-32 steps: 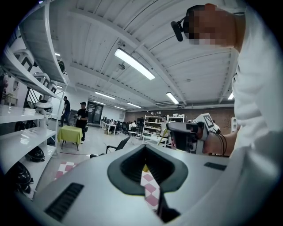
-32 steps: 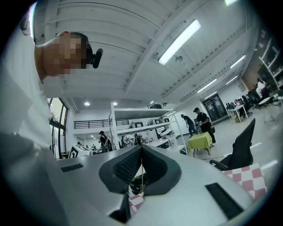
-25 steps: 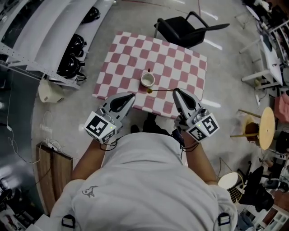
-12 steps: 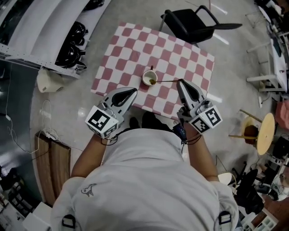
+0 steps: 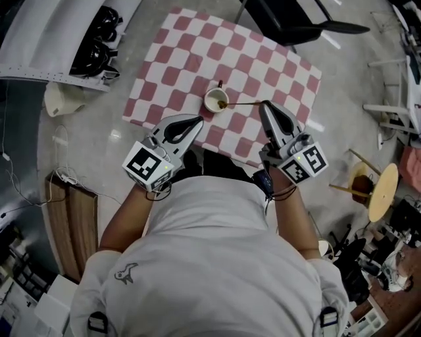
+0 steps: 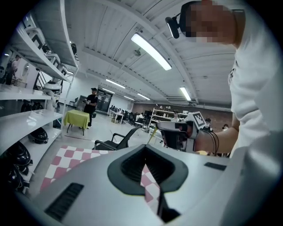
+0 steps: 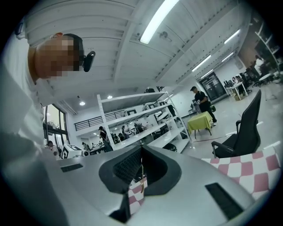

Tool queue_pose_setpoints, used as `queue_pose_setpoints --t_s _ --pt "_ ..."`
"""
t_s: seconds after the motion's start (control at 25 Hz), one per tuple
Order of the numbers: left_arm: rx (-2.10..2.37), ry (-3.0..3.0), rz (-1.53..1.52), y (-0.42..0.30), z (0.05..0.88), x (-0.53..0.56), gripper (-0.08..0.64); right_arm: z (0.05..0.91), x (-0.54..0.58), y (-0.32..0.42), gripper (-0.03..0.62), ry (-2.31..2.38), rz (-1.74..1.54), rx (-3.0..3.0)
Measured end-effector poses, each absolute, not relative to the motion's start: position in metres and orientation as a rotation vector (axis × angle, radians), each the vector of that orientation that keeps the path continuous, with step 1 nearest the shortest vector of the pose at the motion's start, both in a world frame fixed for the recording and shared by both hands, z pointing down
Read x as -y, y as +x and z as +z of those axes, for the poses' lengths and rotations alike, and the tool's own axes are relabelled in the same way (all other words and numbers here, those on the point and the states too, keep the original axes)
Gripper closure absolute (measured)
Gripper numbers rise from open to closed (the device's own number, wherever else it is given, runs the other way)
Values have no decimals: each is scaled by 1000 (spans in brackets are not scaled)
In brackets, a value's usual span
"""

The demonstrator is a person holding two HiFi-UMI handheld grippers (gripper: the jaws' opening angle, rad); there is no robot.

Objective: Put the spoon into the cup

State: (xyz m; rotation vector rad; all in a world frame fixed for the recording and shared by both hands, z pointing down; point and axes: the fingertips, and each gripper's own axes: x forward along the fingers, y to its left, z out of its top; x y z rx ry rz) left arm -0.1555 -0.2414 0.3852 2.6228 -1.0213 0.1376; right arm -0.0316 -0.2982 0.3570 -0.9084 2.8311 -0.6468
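A small white cup (image 5: 214,99) stands near the middle of the red-and-white checked table (image 5: 177,59). A thin gold spoon (image 5: 243,103) lies level above the cloth, its bowl at the cup's right rim and its handle end pinched in my right gripper (image 5: 264,105), which is shut on it. In the right gripper view the handle (image 7: 142,177) shows as a thin line between the closed jaws of the right gripper (image 7: 142,152). My left gripper (image 5: 196,120) hangs in front of the cup, shut and holding nothing; the left gripper (image 6: 145,153) shows closed jaws in its own view.
A black chair (image 5: 296,20) stands behind the table. White shelving with dark helmets (image 5: 92,52) runs along the left. A round wooden stool (image 5: 383,191) is on the floor to the right. The table's near edge lies just under both grippers.
My right gripper carried the spoon from in front of the cup up and away from me, so its bowl now sits at the cup's rim. The left gripper stayed shut.
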Motion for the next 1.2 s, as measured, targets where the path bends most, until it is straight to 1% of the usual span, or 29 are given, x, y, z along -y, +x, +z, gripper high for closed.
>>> queue_pose_setpoints --t_s 0.4,1.2 --pt "1025 2566 174 -145 418 262 548 390 320 -29 558 -874 -736 -2853" --pt "1072 2447 229 -155 486 296 548 462 352 -42 558 -807 -904 -2895"
